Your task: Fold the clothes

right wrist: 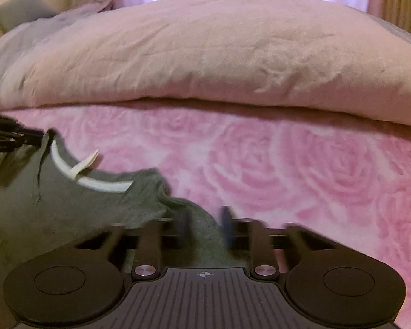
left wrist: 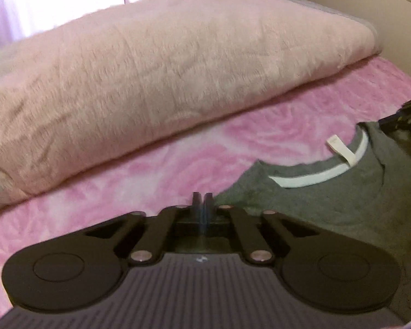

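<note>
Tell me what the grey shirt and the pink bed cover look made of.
Grey T-shirt: looks like matte heathered cotton-type jersey, with a smooth white band inside the neckline. Pink rose-patterned bed cover: seemingly plush fleece, soft nap with embossed-looking roses.

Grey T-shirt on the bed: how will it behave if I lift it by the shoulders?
The grey T-shirt looks thin and wrinkled, so it will probably hang limp and light. The plush rose blanket may drag at it, so pushing would likely bunch it.
</note>
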`<state>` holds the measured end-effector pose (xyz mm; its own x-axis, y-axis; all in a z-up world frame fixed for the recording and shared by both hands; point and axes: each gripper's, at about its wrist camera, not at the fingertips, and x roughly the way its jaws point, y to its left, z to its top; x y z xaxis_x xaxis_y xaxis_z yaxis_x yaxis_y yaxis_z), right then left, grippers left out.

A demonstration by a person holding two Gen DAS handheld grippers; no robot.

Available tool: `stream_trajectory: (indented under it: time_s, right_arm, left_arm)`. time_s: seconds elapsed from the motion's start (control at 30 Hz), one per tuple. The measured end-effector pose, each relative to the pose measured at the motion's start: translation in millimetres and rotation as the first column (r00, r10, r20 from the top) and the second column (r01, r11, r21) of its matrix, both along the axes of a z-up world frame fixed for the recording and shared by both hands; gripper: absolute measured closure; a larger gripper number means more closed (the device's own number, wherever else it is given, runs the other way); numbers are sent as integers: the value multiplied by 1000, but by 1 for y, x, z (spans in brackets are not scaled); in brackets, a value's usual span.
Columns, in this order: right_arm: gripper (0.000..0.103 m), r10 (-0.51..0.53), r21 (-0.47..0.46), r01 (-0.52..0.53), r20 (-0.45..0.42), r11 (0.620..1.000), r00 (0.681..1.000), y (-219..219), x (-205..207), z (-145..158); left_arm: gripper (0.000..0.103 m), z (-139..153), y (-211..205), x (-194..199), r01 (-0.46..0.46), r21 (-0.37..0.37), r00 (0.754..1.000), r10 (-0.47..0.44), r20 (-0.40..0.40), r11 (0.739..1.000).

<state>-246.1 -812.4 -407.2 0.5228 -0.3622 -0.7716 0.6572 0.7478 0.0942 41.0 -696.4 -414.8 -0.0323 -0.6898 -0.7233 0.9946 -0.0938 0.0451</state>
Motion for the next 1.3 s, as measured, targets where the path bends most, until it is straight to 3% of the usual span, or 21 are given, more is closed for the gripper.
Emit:
stream_trajectory:
  time_s: [0.1, 0.17, 0.2, 0.27, 0.33, 0.37, 0.4, 0.43, 0.47, 0.63, 0.7, 0.73, 0.83, 0.93, 1.0, 1.03, 1.07, 1.17, 1.2, 1.23, 1.3]
  right_arm:
    - [101, -41, -64, 39, -29, 997, 999, 2, -3, 0]
    - [100, -175, -170, 157, -96, 973, 980, 0, -8, -1]
    - [100, -259, -155, 244, -81, 957, 963, -9, -21, 1]
    - [100, -394, 25, 393, 41, 919, 918, -26, -61, 8]
    - [96, -502, 142, 486, 105, 862, 859, -31, -99, 14]
    - [80, -526, 163, 506, 110, 847, 843, -29, -116, 16]
    - [45, -546, 172, 525, 113, 834, 830, -25, -131, 18]
    - [32, -567, 179, 545, 111, 819, 816, -18, -146, 19]
    - [29, -578, 198, 551, 116, 811, 808, -11, -158, 19]
    - [36, -604, 246, 563, 138, 789, 785, 23, -198, 15]
    - [78, -605, 194, 581, 105, 791, 789, 28, -196, 14]
    - [91, -621, 188, 598, 105, 779, 777, 27, -197, 14]
    - [95, -665, 149, 650, 93, 745, 741, 26, -197, 14]
    - [90, -688, 34, 687, 18, 726, 726, 29, -182, 23]
    - [32, -699, -90, 694, -33, 714, 715, 38, -167, 30]
    - [31, -705, -152, 692, -58, 706, 706, 42, -160, 34]
    - [31, -678, -187, 662, -38, 726, 734, 50, -155, 38]
    - [31, -524, -113, 520, -10, 847, 852, 70, -139, 37]
    - [31, -468, -80, 465, -17, 882, 884, 75, -135, 32]
    - [31, -456, -92, 449, -75, 889, 887, 78, -133, 23]
    - [30, -476, -136, 459, -143, 878, 868, 84, -137, 9]
  left_arm:
    - [102, -4, 3, -6, -11, -29, 998, 13, 57, 1000]
    - [98, 0, 2, 2, -142, -63, 983, 148, 111, 988]
    - [97, 4, 7, 16, -216, -67, 974, 220, 49, 974]
    - [90, 13, 16, 46, -361, -61, 931, 356, -80, 930]
    - [84, 21, 38, 70, -424, -45, 898, 413, -156, 905]
    - [76, 26, 50, 81, -453, -36, 878, 439, -192, 891]
    - [74, 28, 63, 90, -474, -22, 865, 462, -196, 880]
    - [73, 29, 77, 99, -506, -10, 845, 493, -206, 863]
    - [72, 31, 92, 108, -536, 3, 824, 524, -216, 844]
    - [68, 33, 165, 149, -710, 88, 646, 696, -313, 698]
    - [68, 30, 184, 158, -752, 112, 591, 739, -322, 650]
    - [68, 28, 191, 159, -760, 118, 578, 749, -323, 639]
    - [68, 27, 198, 156, -760, 116, 588, 752, -299, 640]
    - [68, 31, 195, 145, -730, 86, 631, 716, -298, 678]
    - [69, 36, 193, 134, -694, 47, 678, 675, -291, 718]
    - [70, 37, 191, 128, -668, 30, 708, 647, -282, 744]
    - [72, 38, 188, 119, -627, 17, 748, 608, -265, 779]
    - [71, 29, 176, 100, -514, 27, 839, 509, -194, 857]
    - [71, 20, 168, 95, -501, 66, 853, 506, -127, 863]
    - [73, 12, 163, 93, -514, 104, 853, 520, -38, 852]
    - [73, 14, 169, 94, -545, 64, 838, 546, -5, 836]
